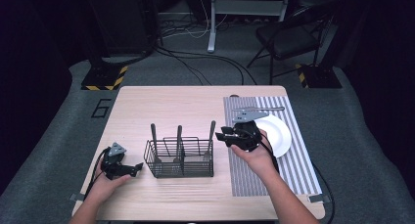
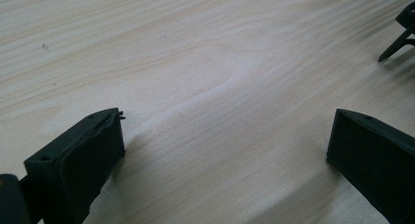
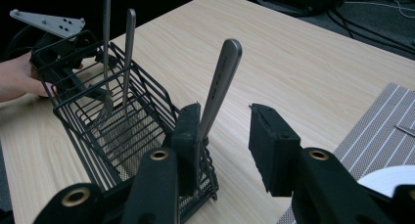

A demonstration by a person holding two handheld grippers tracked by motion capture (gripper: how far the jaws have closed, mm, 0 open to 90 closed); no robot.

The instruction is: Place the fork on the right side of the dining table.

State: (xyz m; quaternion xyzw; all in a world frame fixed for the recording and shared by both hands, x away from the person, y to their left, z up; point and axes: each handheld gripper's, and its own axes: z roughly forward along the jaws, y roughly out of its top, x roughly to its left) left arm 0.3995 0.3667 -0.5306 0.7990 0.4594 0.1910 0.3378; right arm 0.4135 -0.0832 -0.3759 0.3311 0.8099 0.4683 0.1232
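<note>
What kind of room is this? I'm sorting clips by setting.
Probably a lab or studio set up for recording, not a home: dark surroundings, loose cables across grey carpet, hazard-striped stand bases, and a lone wooden table with a folding chair behind.

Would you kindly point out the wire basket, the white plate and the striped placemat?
wire basket (image 1: 180, 166), high view, front wire wall.
white plate (image 1: 280, 135), high view, bare right part.
striped placemat (image 1: 298, 170), high view, bare lower right area.

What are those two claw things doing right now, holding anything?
Left gripper: open, empty, low over the table.
Right gripper: open, empty, beside the basket.
</note>
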